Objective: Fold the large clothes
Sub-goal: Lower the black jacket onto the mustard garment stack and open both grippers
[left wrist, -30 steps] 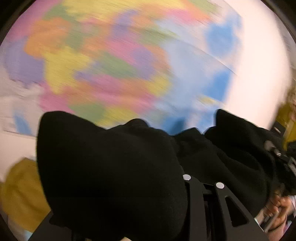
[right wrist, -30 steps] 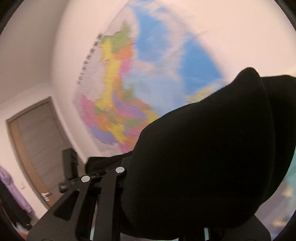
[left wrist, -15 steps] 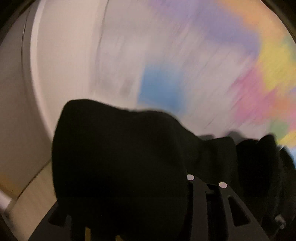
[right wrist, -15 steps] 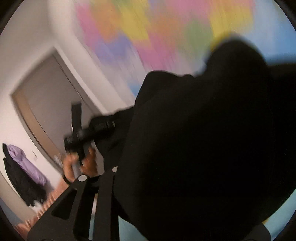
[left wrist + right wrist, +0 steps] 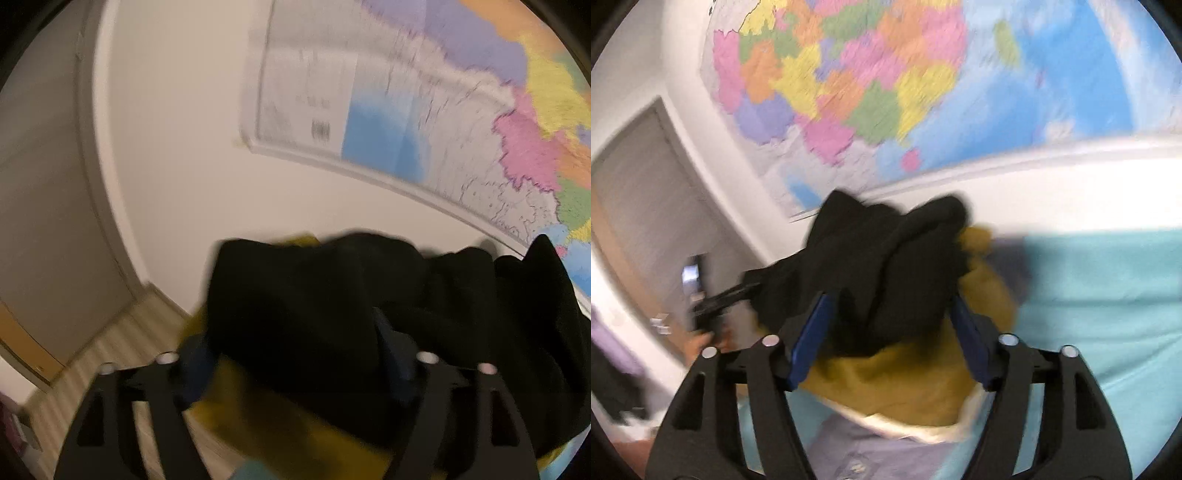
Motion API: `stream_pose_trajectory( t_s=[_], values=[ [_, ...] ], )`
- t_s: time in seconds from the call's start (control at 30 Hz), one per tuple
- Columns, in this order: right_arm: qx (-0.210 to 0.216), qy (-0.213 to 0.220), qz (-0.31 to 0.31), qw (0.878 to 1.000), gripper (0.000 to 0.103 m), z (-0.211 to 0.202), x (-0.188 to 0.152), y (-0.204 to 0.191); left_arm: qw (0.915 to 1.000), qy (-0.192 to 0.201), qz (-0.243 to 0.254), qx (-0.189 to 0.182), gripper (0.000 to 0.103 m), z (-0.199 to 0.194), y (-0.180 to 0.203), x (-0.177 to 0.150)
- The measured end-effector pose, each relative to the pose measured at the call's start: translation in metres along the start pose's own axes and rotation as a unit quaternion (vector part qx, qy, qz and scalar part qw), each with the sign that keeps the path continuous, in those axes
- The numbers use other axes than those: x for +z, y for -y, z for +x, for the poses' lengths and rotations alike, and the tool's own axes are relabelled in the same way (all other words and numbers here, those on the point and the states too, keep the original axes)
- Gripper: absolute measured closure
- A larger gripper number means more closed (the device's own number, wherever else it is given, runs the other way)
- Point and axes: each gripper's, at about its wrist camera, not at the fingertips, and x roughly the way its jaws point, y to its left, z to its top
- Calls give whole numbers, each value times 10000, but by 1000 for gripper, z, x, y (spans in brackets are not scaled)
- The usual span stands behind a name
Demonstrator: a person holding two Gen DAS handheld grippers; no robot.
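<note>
Two tongs: both raised toward the wall, a black garment [image 5: 332, 317] bunched between their fingers.
Left tongs [image 5: 295, 354]: jaws spread wide; black cloth lies across the gap and over the right finger, but whether it is pinched I cannot tell.
Right tongs [image 5: 890, 339]: jaws likewise spread, blue pads [image 5: 812, 336] showing either side of the cloth; no firm pinch is visible.
Black garment: held up in the air in a loose heap, spanning from one tongs to the other, not lying flat.
Below: a mustard-yellow garment [image 5: 916, 376] and a lilac shirt [image 5: 871, 454] on a turquoise bed sheet [image 5: 1089, 295].
Behind: a coloured wall map [image 5: 886, 81] and a grey door [image 5: 639, 192].
Step in hand: judged to be lifting and shaking out, ahead of any fold.
Next move: probably lay the black garment flat on the sheet, clear of the yellow one, then find two matching edges to grip.
</note>
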Motion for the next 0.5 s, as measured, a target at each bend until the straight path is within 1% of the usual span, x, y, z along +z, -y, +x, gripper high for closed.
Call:
stream_pose_trajectory(
  t_s=[0.03, 0.07, 0.1, 0.13, 0.17, 0.2, 0.27, 0.3, 0.33, 0.37, 0.4, 0.43, 0.47, 0.5],
  values=[
    [0, 114, -36, 9999, 35, -4, 2, -1, 9996, 251, 80, 76, 23, -16, 3, -2],
    [132, 129, -29, 9998, 33, -3, 4, -2, 9991, 399, 148, 95, 21, -30, 0, -1],
    [195, 0, -67, 9998, 34, 3, 5, -2, 9983, 535, 189, 144, 18, -40, 3, 1],
    [145, -121, -134, 9997, 36, 10, 4, -2, 9976, 644, 212, 141, 15, -49, 3, 1],
    [125, -222, -218, 9994, 51, 13, 4, -2, 9973, 669, 291, -55, 14, -57, 6, 1],
    [174, -395, -321, 9986, 64, 20, 0, -5, 9970, 603, 396, -277, 13, -58, 11, -1],
    [195, -606, -349, 9974, 65, 31, -7, -3, 9965, 482, 531, -440, 13, -55, 22, -4],
    [211, -668, -379, 9968, 65, 25, -15, 0, 9956, 401, 684, -501, 13, -50, 31, -8],
    [172, -777, -411, 9960, 65, 27, -19, 1, 9945, 310, 845, -528, 13, -42, 42, -12],
    [128, -872, -457, 9951, 62, 28, -21, 0, 9940, 262, 939, -492, 13, -38, 48, -16],
    [25, -895, -492, 9948, 58, 23, -24, 2, 9928, 220, 1075, -476, 13, -31, 58, -21],
    [-8, -887, -549, 9945, 58, 19, -23, 0, 9916, 181, 1189, -480, 13, -24, 66, -23],
    [-39, -862, -607, 9944, 58, 16, -22, -2, 9909, 103, 1277, -402, 13, -15, 75, -27],
    [-149, -739, -688, 9948, 57, 8, -20, -4, 9913, 72, 1274, -334, 13, -9, 79, -30]
  ],
)
